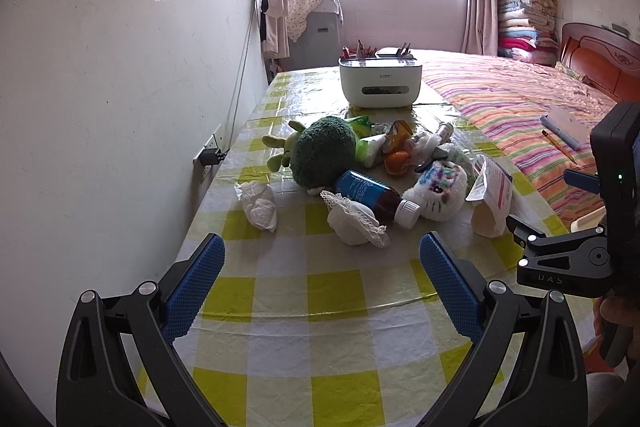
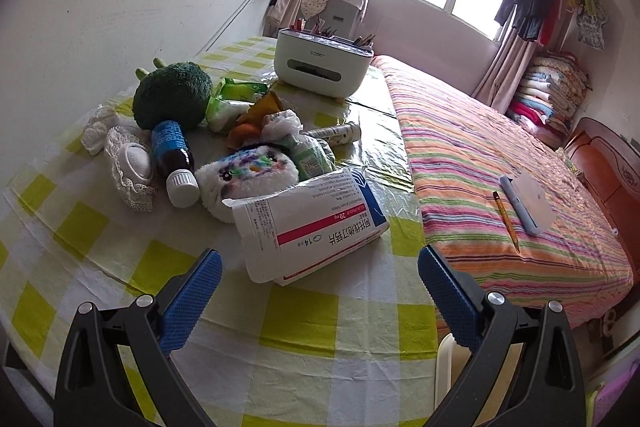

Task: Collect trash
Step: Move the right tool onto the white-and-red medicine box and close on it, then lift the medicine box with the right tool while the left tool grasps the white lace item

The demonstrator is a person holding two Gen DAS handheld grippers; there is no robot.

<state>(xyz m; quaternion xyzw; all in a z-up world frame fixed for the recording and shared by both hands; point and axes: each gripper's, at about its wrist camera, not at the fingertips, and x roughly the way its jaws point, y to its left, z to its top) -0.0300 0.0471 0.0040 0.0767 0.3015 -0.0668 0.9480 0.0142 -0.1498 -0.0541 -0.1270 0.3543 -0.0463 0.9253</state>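
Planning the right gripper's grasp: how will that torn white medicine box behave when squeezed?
The medicine box looks crumpled and torn open, so it probably crushes easily. It seems like thin, likely empty card, so light. Lying flat on the tablecloth, it should slide rather than roll.

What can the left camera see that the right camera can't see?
Only the left wrist view shows the wall socket with its black plug and the right gripper's black body at the edge of the view.

Only the right wrist view shows the printed side of the open medicine box, with its red stripe.

Both show the broccoli plush, the brown bottle with a white cap, the crumpled tissue, the white organizer box and the pencil on the striped bed. Both grippers, left and right, are open and empty.
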